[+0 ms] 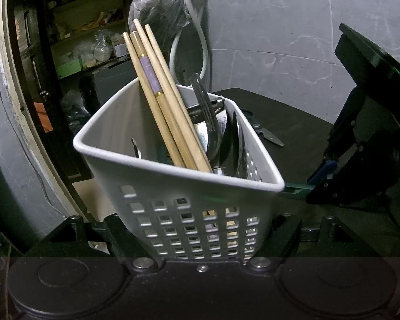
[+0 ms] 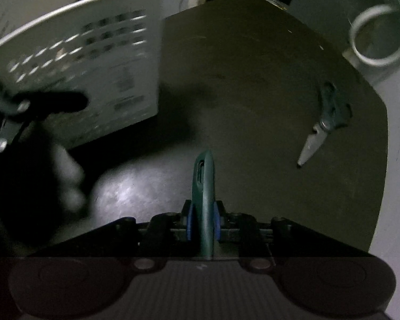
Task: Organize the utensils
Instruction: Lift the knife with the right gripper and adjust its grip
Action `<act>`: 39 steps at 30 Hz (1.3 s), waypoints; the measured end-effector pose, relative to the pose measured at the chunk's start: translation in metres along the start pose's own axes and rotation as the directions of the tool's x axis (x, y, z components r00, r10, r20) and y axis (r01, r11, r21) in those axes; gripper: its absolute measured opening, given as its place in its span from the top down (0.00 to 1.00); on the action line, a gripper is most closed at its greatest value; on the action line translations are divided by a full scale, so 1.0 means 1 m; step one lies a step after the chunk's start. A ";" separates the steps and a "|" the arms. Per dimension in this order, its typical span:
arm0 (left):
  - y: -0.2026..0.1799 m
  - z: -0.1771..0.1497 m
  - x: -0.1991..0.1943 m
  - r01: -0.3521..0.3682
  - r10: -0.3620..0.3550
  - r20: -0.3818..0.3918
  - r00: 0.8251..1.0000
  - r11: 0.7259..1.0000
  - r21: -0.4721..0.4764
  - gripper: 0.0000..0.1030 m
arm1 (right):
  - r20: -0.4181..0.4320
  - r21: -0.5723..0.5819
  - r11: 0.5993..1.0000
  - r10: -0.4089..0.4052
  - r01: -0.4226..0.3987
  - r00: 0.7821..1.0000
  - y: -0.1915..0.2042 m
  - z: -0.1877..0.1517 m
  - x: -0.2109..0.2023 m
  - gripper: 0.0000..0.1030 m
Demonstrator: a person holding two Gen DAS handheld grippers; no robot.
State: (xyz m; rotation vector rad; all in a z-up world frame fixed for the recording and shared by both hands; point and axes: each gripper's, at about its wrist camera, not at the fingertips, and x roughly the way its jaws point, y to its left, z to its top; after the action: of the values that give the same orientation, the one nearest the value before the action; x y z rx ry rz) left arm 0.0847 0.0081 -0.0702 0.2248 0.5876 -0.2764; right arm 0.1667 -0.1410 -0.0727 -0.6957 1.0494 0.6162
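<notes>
Between the left gripper (image 1: pixel 204 229) fingers (image 1: pixel 120 236), the white perforated utensil basket (image 1: pixel 173 186) sits pinched on both side walls, tilted, at the dark bench (image 2: pixel 253 80) left edge; inside it lean wooden chopsticks (image 1: pixel 160 93), a fork (image 1: pixel 204 101) and other metal utensils too crowded to tell apart. Right gripper (image 2: pixel 203 221) blue-padded fingers (image 2: pixel 217 222) pinch a teal utensil handle (image 2: pixel 204 186), its slotted end pointing out over the bench's near edge just beside the basket. Scissors (image 2: pixel 322 122) lie flat near the right edge, well apart from both.
</notes>
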 end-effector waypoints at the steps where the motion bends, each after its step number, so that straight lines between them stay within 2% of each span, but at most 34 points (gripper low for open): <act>1: 0.000 0.000 0.000 0.000 0.000 0.000 1.000 1.000 0.000 0.22 | -0.001 -0.041 0.999 -0.031 0.031 1.000 0.008 0.000 0.000 0.83; 4: 0.000 0.000 0.000 -0.001 0.001 0.000 1.000 1.000 -0.001 0.22 | 0.013 -0.154 0.981 -0.119 0.120 0.993 0.034 -0.003 -0.003 0.84; 8: 0.000 0.000 0.000 0.001 -0.001 0.000 1.000 1.000 0.000 0.22 | 0.052 -0.279 0.927 -0.247 0.252 0.968 0.067 -0.012 -0.002 0.86; 12: 0.000 0.000 0.000 0.002 -0.002 0.001 1.000 1.000 -0.001 0.22 | 0.077 -0.321 0.901 -0.283 0.293 0.956 0.087 -0.017 -0.004 0.87; 17: 0.000 0.000 0.000 0.002 -0.002 0.001 1.000 1.000 0.000 0.22 | 0.066 -0.257 0.934 -0.240 0.249 0.969 0.076 -0.014 -0.007 0.87; 20: 0.001 -0.001 0.000 0.002 -0.002 0.001 1.000 1.000 -0.001 0.22 | 0.042 -0.161 0.973 -0.161 0.165 0.986 0.055 -0.007 -0.009 0.86; 23: 0.001 -0.001 0.000 0.002 -0.002 0.001 1.000 1.000 0.000 0.22 | 0.019 -0.083 0.993 -0.077 0.079 0.997 0.034 -0.003 -0.009 0.84; 26: 0.001 0.000 0.000 0.001 -0.001 0.002 1.000 1.000 0.000 0.22 | 0.003 -0.075 0.996 -0.037 0.038 0.999 0.025 -0.001 -0.004 0.82; 34: 0.000 -0.001 0.000 -0.002 0.002 0.002 1.000 1.000 -0.002 0.22 | -0.018 -0.100 0.994 0.051 -0.053 0.999 0.010 0.009 -0.002 0.88; 39: 0.000 -0.001 0.000 -0.003 0.003 0.004 1.000 1.000 0.000 0.22 | 0.016 -0.057 0.995 0.077 -0.076 0.997 -0.002 0.002 -0.002 0.88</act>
State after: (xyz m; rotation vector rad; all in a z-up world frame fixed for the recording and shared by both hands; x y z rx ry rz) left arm 0.0842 0.0081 -0.0708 0.2254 0.5834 -0.2739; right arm 0.1680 -0.1411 -0.0698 -0.7000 1.0492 0.7191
